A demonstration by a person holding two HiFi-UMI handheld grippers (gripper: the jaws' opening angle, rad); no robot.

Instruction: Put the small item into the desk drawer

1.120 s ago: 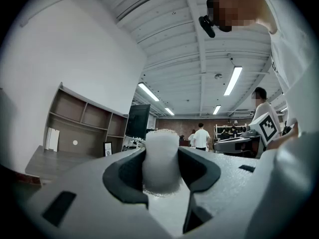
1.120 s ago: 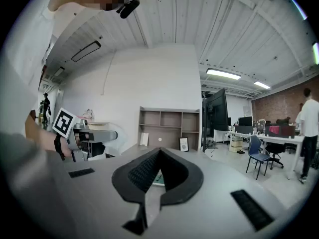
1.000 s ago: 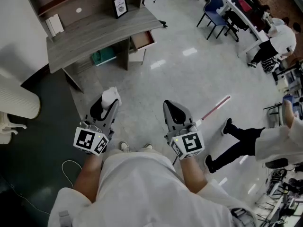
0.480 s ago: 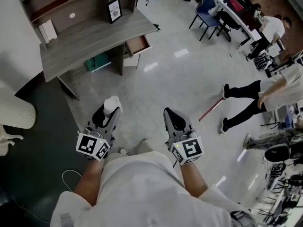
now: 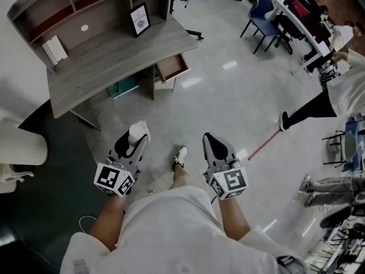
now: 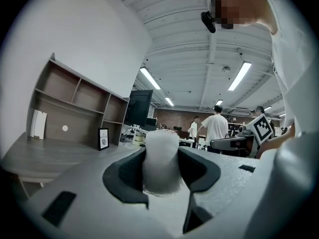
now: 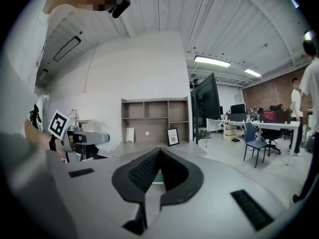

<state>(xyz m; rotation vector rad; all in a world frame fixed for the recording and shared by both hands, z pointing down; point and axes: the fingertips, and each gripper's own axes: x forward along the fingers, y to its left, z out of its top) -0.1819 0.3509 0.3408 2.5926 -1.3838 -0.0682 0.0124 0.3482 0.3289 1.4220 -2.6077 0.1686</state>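
Observation:
A small white foam-like item (image 5: pixel 138 131) (image 6: pixel 160 158) stands upright between the pads of my left gripper (image 5: pixel 137 136) (image 6: pixel 160 156), which is shut on it. My right gripper (image 5: pixel 210 137) (image 7: pixel 158 152) is held beside it, its jaw tips meeting with nothing between them. Both point level toward a grey wooden desk (image 5: pixel 108 56) with a shelf unit on top. The desk drawer (image 5: pixel 172 66) at its right end is pulled open and looks empty. The desk lies some way ahead of both grippers, across grey floor.
A framed picture (image 5: pixel 138 19) stands on the desk and a teal box (image 5: pixel 124 88) sits underneath. A white chair (image 5: pixel 20 147) is at the left. On the floor to the right lies a red-and-white stick (image 5: pixel 265 146). Blue chairs (image 5: pixel 265 16) and people stand far right.
The desk now looks larger and nearer, and both grippers sit slightly lower in the head view. My foot has stepped forward between them. A person at the right has walked on.

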